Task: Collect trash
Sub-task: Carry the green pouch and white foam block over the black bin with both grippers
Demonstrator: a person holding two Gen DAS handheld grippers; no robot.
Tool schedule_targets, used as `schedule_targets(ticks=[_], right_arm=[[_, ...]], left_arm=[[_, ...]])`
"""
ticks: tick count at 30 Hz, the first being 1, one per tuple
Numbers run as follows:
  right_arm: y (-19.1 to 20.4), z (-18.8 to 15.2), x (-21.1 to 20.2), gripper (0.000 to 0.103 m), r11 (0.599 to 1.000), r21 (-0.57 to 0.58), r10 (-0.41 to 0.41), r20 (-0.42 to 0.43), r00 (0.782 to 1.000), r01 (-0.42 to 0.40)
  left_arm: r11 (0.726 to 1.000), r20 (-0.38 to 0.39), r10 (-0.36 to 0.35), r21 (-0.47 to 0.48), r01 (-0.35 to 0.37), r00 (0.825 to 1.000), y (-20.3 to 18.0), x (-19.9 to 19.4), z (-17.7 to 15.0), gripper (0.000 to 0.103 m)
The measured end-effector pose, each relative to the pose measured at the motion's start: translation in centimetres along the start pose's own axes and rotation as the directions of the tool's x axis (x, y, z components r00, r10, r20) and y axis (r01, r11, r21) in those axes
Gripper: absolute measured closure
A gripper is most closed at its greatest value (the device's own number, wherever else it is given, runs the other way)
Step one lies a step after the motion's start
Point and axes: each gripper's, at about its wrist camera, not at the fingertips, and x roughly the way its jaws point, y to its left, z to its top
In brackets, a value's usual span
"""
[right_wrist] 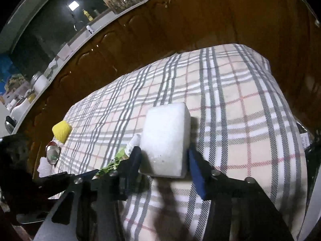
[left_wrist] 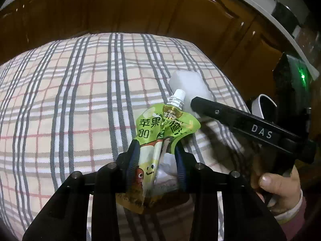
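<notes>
My left gripper (left_wrist: 157, 148) is shut on a green juice pouch (left_wrist: 160, 128) with a white spout, held over the plaid cloth (left_wrist: 70, 100). A white foam block (left_wrist: 188, 84) lies just beyond the pouch. In the right wrist view the foam block (right_wrist: 166, 138) sits between the fingers of my right gripper (right_wrist: 163, 153), which close on its two sides. The pouch's spout (right_wrist: 133, 143) shows just left of the block. The right gripper's black finger (left_wrist: 230, 118) reaches in from the right in the left wrist view.
A yellow sponge-like piece (right_wrist: 61, 130) lies at the cloth's left edge, with a spoon (right_wrist: 52, 152) and a small white scrap (right_wrist: 45, 167) beside it. Dark wooden cabinets (left_wrist: 140, 6) stand behind. A counter with jars and bottles (right_wrist: 38, 80) runs along the left.
</notes>
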Motion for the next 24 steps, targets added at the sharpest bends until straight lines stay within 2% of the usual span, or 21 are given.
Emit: schedule_targets(ticks=[1, 2, 3, 6, 13, 24], right_arm=[[-0.1, -0.1, -0.3, 0.062, 1.0, 0.008, 0.006, 0.006, 1.0, -0.006], [-0.4, -0.2, -1.1, 0.074, 1.0, 0.021, 0.002, 0.022, 1.0, -0.003], [-0.6, -0.3, -1.5, 0.078, 1.0, 0.026, 0.01, 0.027, 1.0, -0.011], [-1.0, -0.6, -3.4, 0.08, 1.0, 0.029, -0.003, 0.055, 0.998, 0.001], [-1.2, -2.5, -8.4, 0.082, 1.0, 0.028, -0.014, 0.135, 0.991, 0.01], [-2.4, -6.9, -13.6, 0.082, 0.997, 0.08, -0.037, 0.193, 0.981, 0.022]], left_arm=[[1.0, 0.006, 0.002, 0.008, -0.002, 1.0, -0.2, 0.1, 0.0, 0.073], [1.0, 0.013, 0.003, 0.017, -0.003, 1.0, -0.4, 0.1, 0.0, 0.078], [0.999, 0.022, 0.014, 0.032, -0.014, 1.0, -0.8, 0.0, 0.0, 0.082], [0.997, 0.038, 0.046, 0.06, -0.048, 0.998, -1.6, -0.3, -0.2, 0.086], [0.999, 0.06, 0.004, 0.045, -0.007, 0.998, -2.6, -1.8, -1.1, 0.088], [0.993, 0.086, -0.029, 0.116, 0.019, 0.996, -7.9, -3.5, -2.7, 0.088]])
